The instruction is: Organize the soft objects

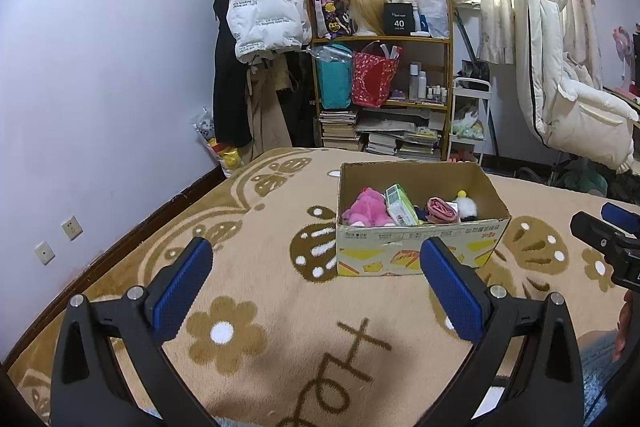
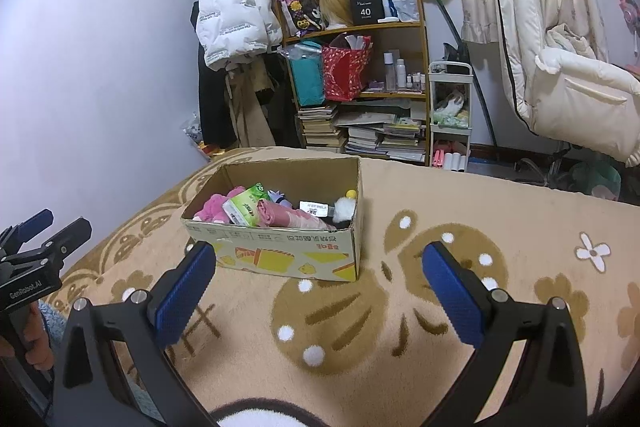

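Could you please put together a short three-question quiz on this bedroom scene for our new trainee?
1. True or false: the left gripper and the right gripper are both open and hold nothing.
2. Which item lies at the left end of the cardboard box? A) pink plush toy B) green tissue pack C) white pompom toy
3. Fill in: the box stands on a beige ____ with brown flower patterns.

Key
1. True: both pairs of jaws stand wide apart, with only blanket between them.
2. A.
3. blanket.
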A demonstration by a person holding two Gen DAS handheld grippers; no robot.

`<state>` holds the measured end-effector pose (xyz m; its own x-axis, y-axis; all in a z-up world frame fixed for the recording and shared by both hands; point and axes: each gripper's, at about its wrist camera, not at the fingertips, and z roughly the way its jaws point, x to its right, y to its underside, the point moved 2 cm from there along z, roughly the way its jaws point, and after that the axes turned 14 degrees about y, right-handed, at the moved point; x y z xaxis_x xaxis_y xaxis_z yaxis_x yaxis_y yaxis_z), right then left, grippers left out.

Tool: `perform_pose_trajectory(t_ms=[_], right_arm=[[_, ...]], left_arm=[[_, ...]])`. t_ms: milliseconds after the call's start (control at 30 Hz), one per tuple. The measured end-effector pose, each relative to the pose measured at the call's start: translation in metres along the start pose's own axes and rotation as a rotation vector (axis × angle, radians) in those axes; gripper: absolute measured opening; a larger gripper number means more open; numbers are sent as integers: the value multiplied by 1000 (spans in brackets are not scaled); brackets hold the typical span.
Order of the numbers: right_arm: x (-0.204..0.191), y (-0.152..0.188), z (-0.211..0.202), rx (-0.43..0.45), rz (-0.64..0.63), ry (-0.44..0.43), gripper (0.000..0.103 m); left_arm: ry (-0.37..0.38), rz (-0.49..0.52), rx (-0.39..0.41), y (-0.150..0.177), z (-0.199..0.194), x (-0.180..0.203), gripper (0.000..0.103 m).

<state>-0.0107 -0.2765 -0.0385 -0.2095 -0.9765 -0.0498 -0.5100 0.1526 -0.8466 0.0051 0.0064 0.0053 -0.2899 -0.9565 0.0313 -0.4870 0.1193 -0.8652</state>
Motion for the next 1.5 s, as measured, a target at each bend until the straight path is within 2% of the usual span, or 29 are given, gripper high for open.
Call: perform_pose_trajectory(t_ms=[1500], right_arm=[[-2, 4, -3, 9, -4, 0, 103]], left_arm=[[11, 3, -36, 5, 7, 1, 102]])
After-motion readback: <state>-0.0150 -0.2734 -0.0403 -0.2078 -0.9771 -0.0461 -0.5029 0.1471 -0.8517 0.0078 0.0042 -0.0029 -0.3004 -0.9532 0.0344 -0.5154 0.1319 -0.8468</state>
